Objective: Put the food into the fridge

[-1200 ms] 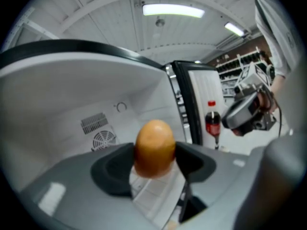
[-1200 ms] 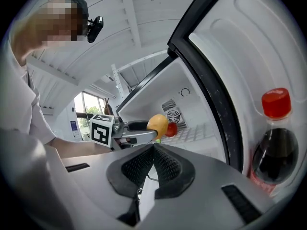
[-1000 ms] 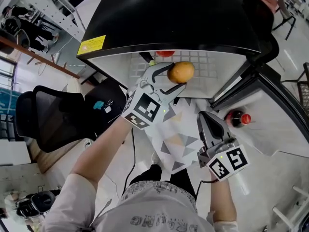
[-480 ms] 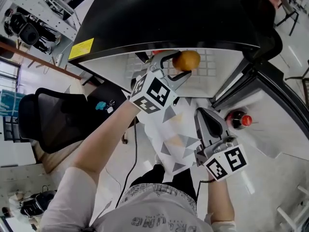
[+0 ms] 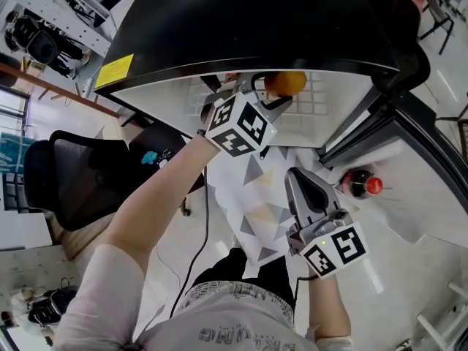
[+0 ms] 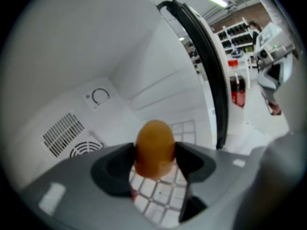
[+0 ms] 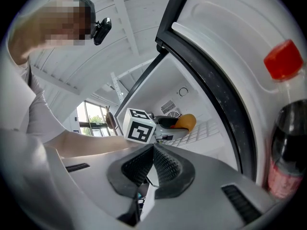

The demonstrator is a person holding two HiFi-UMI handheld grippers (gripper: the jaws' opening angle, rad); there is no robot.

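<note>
So the black-topped fridge is wide open, door swung out to the right, with a white wire shelf inside. The left gripper is reached in just above that shelf, clamped on an egg-shaped orange-yellow fruit, while the right gripper hangs out front near the door, jaws pressed together on nothing. A dark soda bottle with a red cap sits in the door rack.
</note>
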